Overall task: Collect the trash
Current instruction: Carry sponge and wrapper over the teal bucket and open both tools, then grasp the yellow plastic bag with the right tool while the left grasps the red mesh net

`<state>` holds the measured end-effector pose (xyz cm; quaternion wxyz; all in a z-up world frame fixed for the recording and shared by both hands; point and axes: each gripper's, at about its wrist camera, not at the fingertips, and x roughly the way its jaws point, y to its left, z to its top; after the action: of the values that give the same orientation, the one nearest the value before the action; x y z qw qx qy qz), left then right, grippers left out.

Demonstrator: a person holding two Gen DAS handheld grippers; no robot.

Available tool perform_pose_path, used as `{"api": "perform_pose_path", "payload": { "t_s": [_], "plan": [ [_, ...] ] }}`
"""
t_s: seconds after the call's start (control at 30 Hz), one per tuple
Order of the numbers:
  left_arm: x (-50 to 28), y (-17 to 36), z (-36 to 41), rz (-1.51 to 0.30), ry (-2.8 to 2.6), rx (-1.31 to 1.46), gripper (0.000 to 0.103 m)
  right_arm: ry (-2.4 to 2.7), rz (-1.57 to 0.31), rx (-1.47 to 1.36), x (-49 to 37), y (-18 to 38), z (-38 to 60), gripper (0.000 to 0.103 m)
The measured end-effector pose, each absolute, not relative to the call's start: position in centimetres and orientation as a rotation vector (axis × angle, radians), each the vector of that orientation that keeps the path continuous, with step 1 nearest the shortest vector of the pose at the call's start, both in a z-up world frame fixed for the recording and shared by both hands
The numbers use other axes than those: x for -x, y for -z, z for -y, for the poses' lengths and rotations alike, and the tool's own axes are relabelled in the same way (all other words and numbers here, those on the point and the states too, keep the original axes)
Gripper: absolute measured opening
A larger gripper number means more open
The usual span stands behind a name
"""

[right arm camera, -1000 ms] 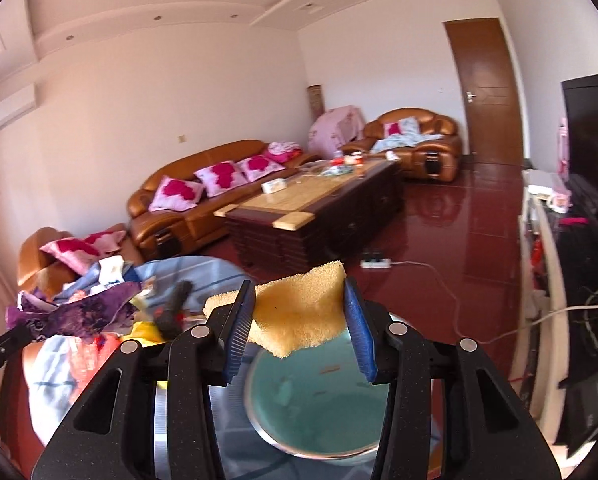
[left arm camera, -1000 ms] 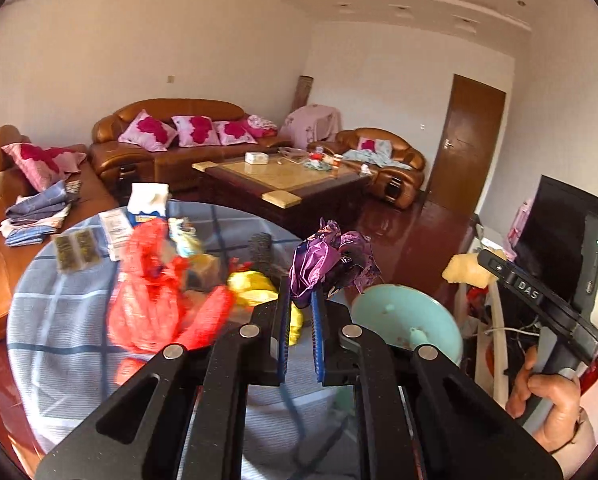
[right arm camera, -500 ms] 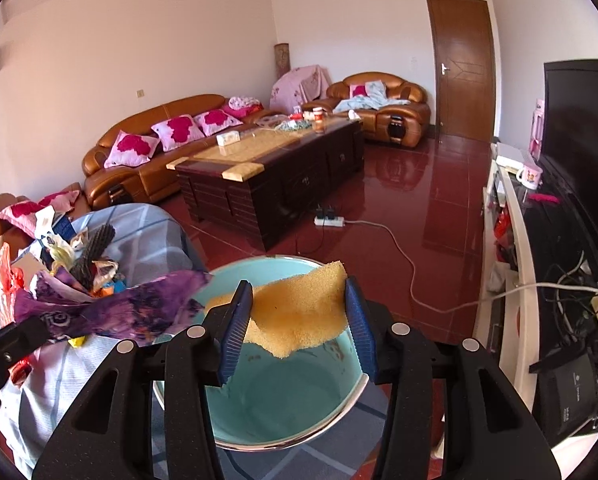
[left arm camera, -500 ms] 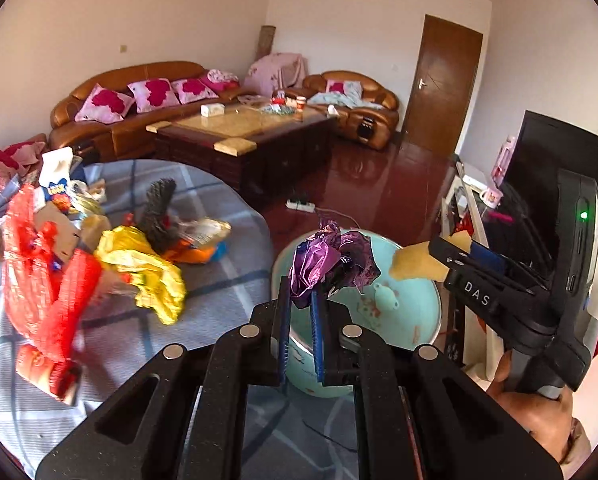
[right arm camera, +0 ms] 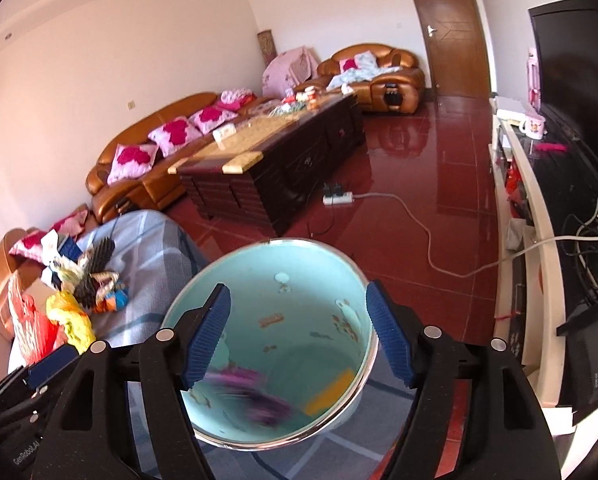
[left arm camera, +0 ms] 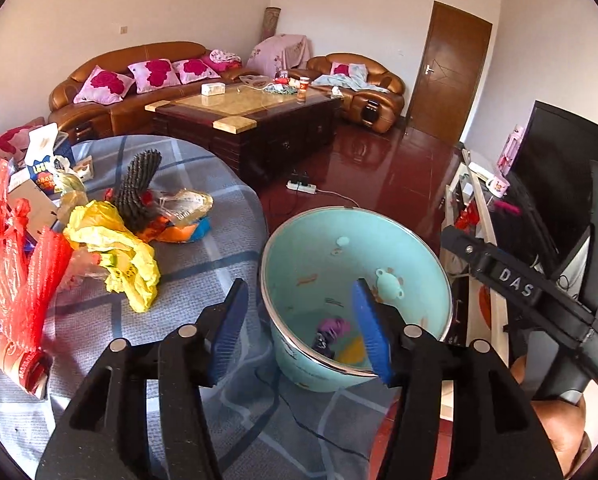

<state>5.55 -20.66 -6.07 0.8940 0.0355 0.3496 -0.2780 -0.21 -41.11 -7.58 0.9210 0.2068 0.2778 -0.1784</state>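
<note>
Purple wrapper (left arm camera: 333, 326) and yellow sponge (left arm camera: 353, 354) down in the teal bin (left arm camera: 399, 240), lower centre of frame.

Left gripper (left arm camera: 303, 328) and right gripper (right arm camera: 299, 336) above the rim, jaws opening, nothing between. Could clip the rim on withdrawal and tip the bin; litter pile (left arm camera: 111, 248) at left untouched.

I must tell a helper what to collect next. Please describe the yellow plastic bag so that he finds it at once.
On the round table with the grey-blue checked cloth, look left of the light blue bin. The crumpled yellow plastic bag lies beside the red mesh netting; nothing else there is bright yellow.
</note>
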Motion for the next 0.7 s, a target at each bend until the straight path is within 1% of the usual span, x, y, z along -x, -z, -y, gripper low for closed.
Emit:
{"api": "perform_pose_path", "payload": {
  "t_s": [0.03,0.1,0.23,0.3,0.33,0.37,0.4,0.47,0.57,0.7],
  "plan": [
    [-5.5,5.9,20.6,-0.719,0.568,-0.077,0.059,0.367,-0.557,-0.427,0.4,7.3,41.1,0.072],
    [-5.3,5.6,20.2,-0.701,0.536,-0.081,0.066,0.372,-0.533,-0.424,0.7,6.7,41.0,0.076],
    [-5.2,5.1,19.6,-0.684,0.493,-0.091,0.07,0.379,-0.496,-0.41,1.2,6.1,40.5,0.084],
    [-5.1,5.1,19.3,-0.676,0.469,-0.1,0.076,0.377,-0.49,-0.403,1.2,5.9,40.2,0.085],
    [-5.1,5.0,19.1,-0.671,0.456,-0.103,0.077,0.371,-0.486,-0.399,1.2,5.8,40.1,0.086],
    [-5.1,5.0,19.0,-0.667,0.447,-0.106,0.08,0.369,-0.484,-0.397,1.2,5.7,40.0,0.087],
    [-5.1,4.9,18.9,-0.663,0.437,-0.108,0.085,0.37,-0.482,-0.393,1.2,5.7,39.9,0.088],
    [-5.2,4.8,18.6,-0.654,0.413,-0.109,0.087,0.371,-0.481,-0.379,1.2,5.5,39.5,0.09],
    [-5.1,4.7,17.9,-0.651,0.402,-0.101,0.091,0.4,-0.452,-0.333,1.3,5.0,38.5,0.09],
    [-4.9,4.6,17.2,-0.641,0.391,-0.103,0.095,0.461,-0.358,-0.282,2.3,4.5,37.5,0.09]
  ]
}}
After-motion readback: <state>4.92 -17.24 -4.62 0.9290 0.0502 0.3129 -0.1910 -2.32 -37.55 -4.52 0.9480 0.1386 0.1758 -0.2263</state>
